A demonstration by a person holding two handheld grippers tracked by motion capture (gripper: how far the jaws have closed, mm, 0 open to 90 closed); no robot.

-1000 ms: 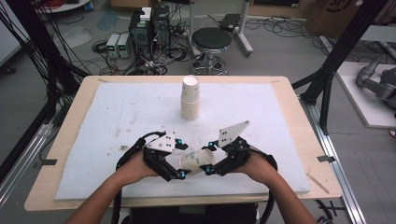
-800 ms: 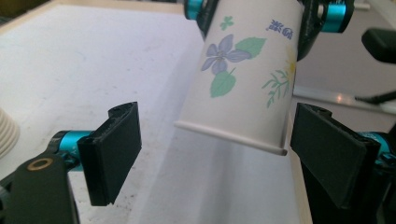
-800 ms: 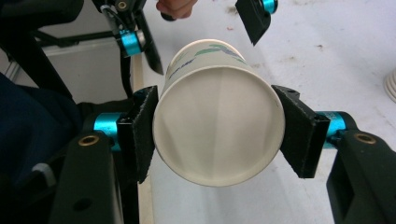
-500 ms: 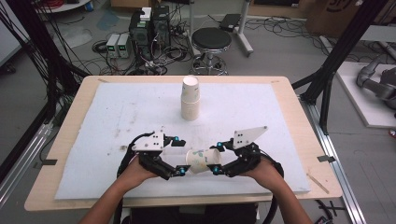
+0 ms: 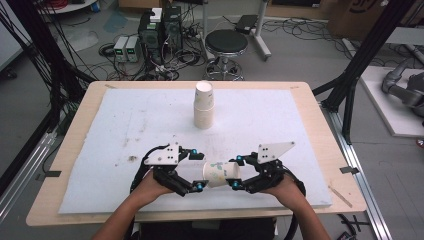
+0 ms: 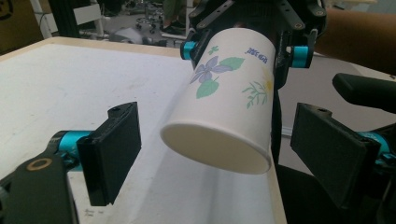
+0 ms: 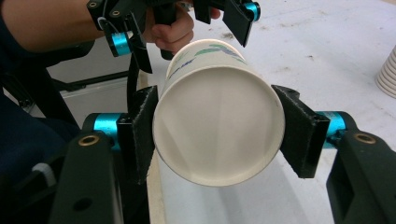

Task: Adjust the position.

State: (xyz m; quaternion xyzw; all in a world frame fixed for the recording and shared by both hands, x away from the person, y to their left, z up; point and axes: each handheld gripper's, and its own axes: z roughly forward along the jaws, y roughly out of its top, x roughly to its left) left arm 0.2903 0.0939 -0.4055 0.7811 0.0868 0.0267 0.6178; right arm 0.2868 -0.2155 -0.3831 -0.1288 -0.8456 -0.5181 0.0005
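From above, right tool point(image 5: 234, 173) grips a paper cup point(image 5: 218, 173) — left tool point(image 6: 219, 154) gapes wide, flowers showing.

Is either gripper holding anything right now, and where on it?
The right gripper clamps the paper cup across its sides near one end. The left gripper is open, its pads clear of the cup.

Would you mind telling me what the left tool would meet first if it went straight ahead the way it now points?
Most likely the paper cup, held sideways by the right tool. The cup's open end faces the left tool, whose open pads stand on either side of the cup's line, though the gap is hard to judge.
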